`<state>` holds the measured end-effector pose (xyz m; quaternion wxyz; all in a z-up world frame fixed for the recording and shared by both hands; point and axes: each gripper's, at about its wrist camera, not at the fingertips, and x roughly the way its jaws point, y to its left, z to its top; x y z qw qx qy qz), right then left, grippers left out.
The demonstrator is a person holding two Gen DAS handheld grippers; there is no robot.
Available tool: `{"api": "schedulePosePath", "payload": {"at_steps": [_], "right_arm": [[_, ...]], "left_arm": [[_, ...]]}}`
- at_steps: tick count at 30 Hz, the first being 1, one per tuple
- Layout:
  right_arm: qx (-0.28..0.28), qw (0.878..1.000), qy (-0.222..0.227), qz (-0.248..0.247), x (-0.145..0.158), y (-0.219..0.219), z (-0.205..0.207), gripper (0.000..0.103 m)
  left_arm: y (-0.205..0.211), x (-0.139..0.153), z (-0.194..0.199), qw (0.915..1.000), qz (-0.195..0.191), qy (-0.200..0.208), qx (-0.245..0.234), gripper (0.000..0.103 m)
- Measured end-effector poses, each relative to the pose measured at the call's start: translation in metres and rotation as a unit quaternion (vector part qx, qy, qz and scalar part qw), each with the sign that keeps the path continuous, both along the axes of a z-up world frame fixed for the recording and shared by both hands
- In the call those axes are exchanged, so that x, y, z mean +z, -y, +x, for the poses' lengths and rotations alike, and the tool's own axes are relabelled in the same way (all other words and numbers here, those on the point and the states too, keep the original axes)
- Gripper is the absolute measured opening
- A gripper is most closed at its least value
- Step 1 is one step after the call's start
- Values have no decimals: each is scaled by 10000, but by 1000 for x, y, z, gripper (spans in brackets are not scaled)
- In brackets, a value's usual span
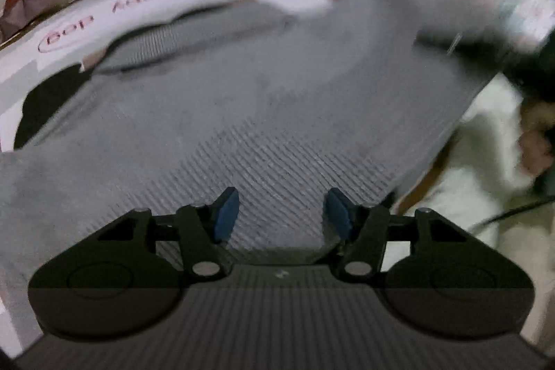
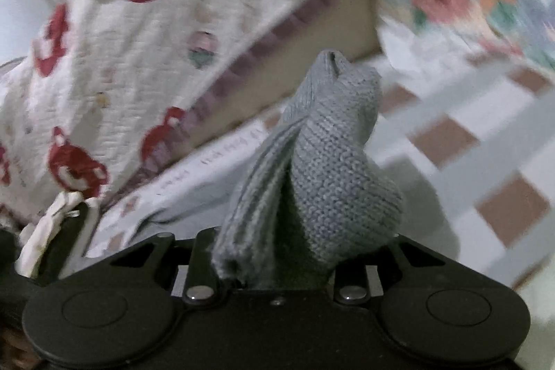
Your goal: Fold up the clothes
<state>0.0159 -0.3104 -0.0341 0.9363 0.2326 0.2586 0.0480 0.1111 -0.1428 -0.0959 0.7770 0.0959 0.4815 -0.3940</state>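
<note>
Two grippers worked one grey knit sweater [image 1: 263,113]: the left gripper [image 1: 281,214] hovered with blue pads spread above the fabric's near edge, while the right gripper [image 2: 277,269] clenched a bunched corner [image 2: 333,155], lifted to the far right.

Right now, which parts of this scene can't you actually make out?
- Right gripper fingertips: right wrist view, buried in the bunched grey knit sweater.
- Sweater's far edge: left wrist view, smeared by motion blur.
- Pink lettering on the bedsheet: left wrist view, too blurred to read.
- Dark shape at right: left wrist view, blurred, cut by the edge.
</note>
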Motion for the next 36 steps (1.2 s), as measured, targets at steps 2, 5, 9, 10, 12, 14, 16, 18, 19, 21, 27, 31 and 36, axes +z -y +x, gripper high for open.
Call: {"api": "schedulePosePath", "payload": {"at_steps": [2, 5, 9, 10, 12, 14, 16, 18, 19, 21, 27, 31, 36], "right_arm": [[297, 9991, 172, -264, 17, -13, 2, 33], [672, 9960, 285, -507, 39, -33, 9, 33], [1029, 9885, 100, -1107, 69, -82, 24, 33], [1116, 9857, 47, -1264, 76, -94, 28, 33], [1403, 9791, -29, -1475, 80, -121, 36, 33], [1686, 9726, -117, -1594, 79, -145, 46, 33], [1828, 9691, -312, -1625, 66, -162, 58, 33], [2031, 9640, -447, -1659, 59, -176, 67, 33], [2161, 9607, -511, -1665, 57, -184, 71, 33], [2294, 9570, -462, -1712, 61, -198, 74, 33], [2337, 9595, -161, -1562, 97, -206, 82, 32], [2598, 9227, 185, -2843, 104, -244, 73, 32], [3228, 8832, -280, -3389, 34, -279, 61, 35]], "left_arm": [[0, -2, 2, 10000, -28, -6, 92, 57], [-5, 2, 1, 9998, -82, 13, 185, 55], [-44, 38, 0, 9978, -296, 309, 499, 49], [-59, 48, 0, 9968, -250, 435, 626, 48], [-92, 58, 2, 9952, -271, 332, 877, 48], [-126, 55, 6, 9924, -446, -218, 1124, 48], [-150, 41, 2, 9902, -285, -230, 1346, 48], [-166, 28, -3, 9893, -265, -63, 1434, 48], [-174, 21, -5, 9887, -267, 19, 1475, 47], [-187, 15, -11, 9868, -519, 90, 1528, 47], [-185, 13, 1, 9871, -670, 154, 1445, 46], [-192, 13, 12, 9818, -1032, -86, 1590, 46], [-208, 14, 20, 9737, -1388, -264, 1785, 46]]}}
